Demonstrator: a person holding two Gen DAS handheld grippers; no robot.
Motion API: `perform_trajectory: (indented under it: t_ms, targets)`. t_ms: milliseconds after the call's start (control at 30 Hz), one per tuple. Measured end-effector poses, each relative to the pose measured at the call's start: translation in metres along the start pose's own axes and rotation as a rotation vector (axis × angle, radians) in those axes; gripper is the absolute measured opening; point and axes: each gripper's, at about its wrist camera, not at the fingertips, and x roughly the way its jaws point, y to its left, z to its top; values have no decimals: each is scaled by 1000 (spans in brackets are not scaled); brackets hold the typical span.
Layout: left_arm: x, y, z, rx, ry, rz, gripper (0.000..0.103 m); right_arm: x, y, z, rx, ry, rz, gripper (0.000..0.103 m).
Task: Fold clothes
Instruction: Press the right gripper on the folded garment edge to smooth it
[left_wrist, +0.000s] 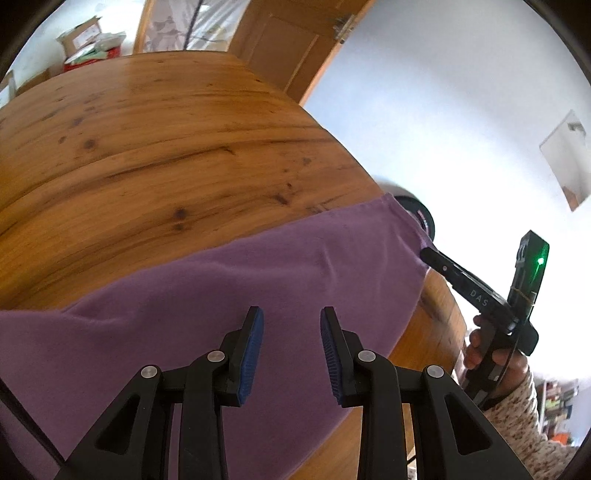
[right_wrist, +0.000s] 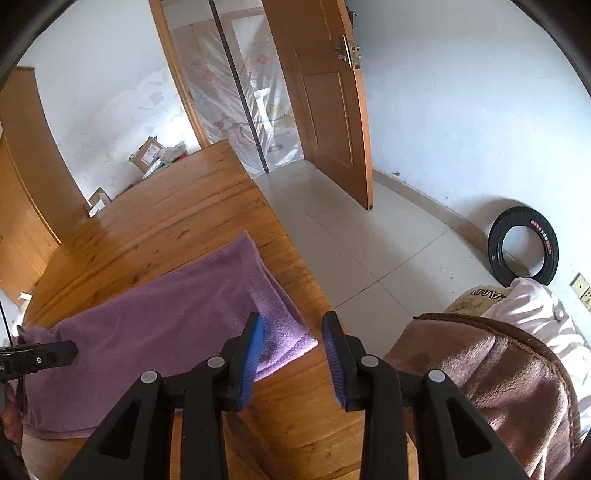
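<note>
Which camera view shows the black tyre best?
The right wrist view. There the whole tyre leans against the wall, ring and red lettering clear. In the left wrist view only a blurred part shows behind the purple cloth.

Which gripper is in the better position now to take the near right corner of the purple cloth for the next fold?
The right, probably. The right gripper is open with the corner of the purple cloth just beside its left pad. The left gripper, also open, hovers over the cloth's middle, away from that corner.
</note>
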Motion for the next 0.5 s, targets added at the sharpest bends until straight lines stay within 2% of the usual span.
perform_trajectory:
  t_ms: [200, 233, 300, 400, 500]
  targets:
    - [13, -11, 2, 22, 16, -8, 33, 1, 6, -3, -26, -5, 8, 34]
    - [14, -12, 2, 26, 17, -11, 33, 1, 8, -3, -34, -3, 9, 33]
    - [14, -10, 3, 22, 18, -17, 33, 2, 10, -4, -50, 0, 11, 18]
    - [16, -10, 4, 21, 18, -19, 33, 3, 12, -4, -55, 3, 25, 13]
    - [17, -11, 4, 29, 16, -19, 33, 3, 14, -5, -59, -1, 25, 12]
